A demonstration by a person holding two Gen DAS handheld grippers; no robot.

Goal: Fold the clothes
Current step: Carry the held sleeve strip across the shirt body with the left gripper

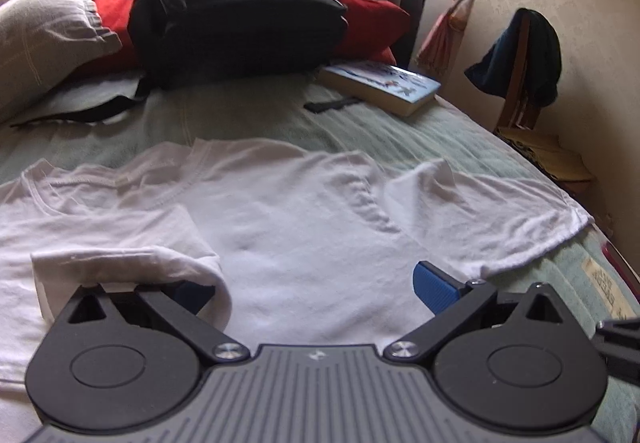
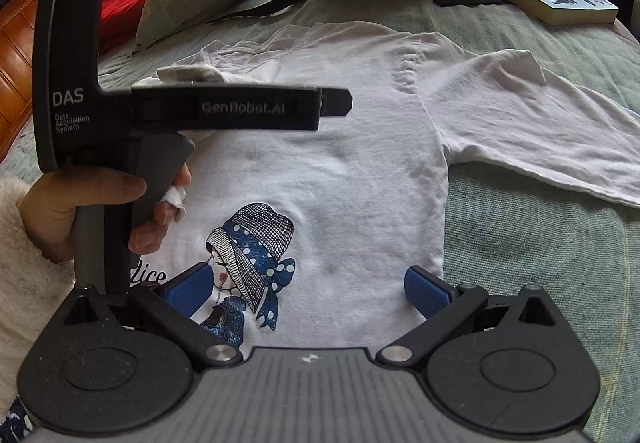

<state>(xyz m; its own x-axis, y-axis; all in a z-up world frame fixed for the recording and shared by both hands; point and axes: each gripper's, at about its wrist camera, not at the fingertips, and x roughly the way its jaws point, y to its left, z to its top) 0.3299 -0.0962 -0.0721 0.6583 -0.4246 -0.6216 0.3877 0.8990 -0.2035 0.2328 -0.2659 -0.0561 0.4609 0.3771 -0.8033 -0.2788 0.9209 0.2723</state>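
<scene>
Blue-padded left tongs (image 1: 316,291) up close: spread wide, clamping nothing, though one finger sits tucked under a rolled sleeve (image 1: 132,263) that drapes over it. Right tongs (image 2: 308,289) likewise gaping, empty, hovering low over the printed figure (image 2: 248,255) on the shirt front.

Beneath both: white T-shirt (image 2: 352,171), face up on green bedding (image 2: 540,243). Long axis running straight ahead of the tongs, hem end nearest, collar farthest. Body mostly flat, lightly rumpled near the armpit seam.

Seen from the right wrist, left tongs reach in from the left side, held by a hand (image 2: 80,203), fingers pointing across the chest with the rolled sleeve just behind them.

Off to the right of the right tongs: other sleeve (image 2: 540,115), stretched out flat, pointing away from the body and crossing the shirt's long axis. Clearly nearer the right tongs than the left, which lie well apart from it on the far side of the chest.

Fits either a sleeve being turned in over the body or one being laid back out; cannot tell which. Either way, likely hinges on that sideways lie of the sleeves against the forward-running body.
</scene>
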